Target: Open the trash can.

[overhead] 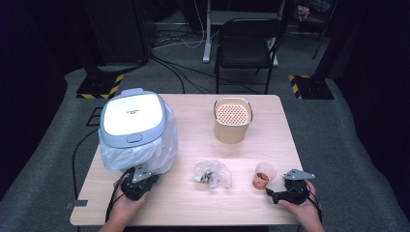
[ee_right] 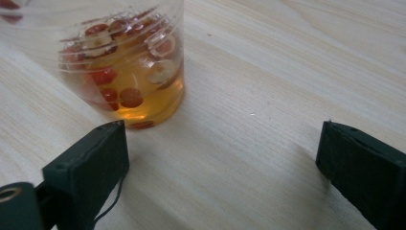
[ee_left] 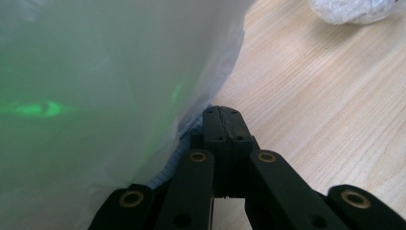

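Note:
A clear plastic cup (overhead: 263,176) of amber liquid with red pieces stands near the table's front right. My right gripper (overhead: 277,192) rests just in front of it, held by a hand. In the right gripper view this gripper (ee_right: 225,143) is open wide on bare wood, and the cup (ee_right: 125,62) stands just beyond the left jaw, outside the gap. My left gripper (overhead: 146,179) sits at the base of a white-lidded bin (overhead: 131,116). Seen in the left gripper view, that gripper (ee_left: 223,120) is shut with nothing visible in it, right beside the bin's translucent plastic liner (ee_left: 105,86).
A beige canister (overhead: 232,119) with a perforated top stands at the back middle of the wooden table (overhead: 193,203). A crumpled clear bag (overhead: 212,174) with dark bits lies between the grippers. A black chair (overhead: 246,41) stands beyond the table's far edge.

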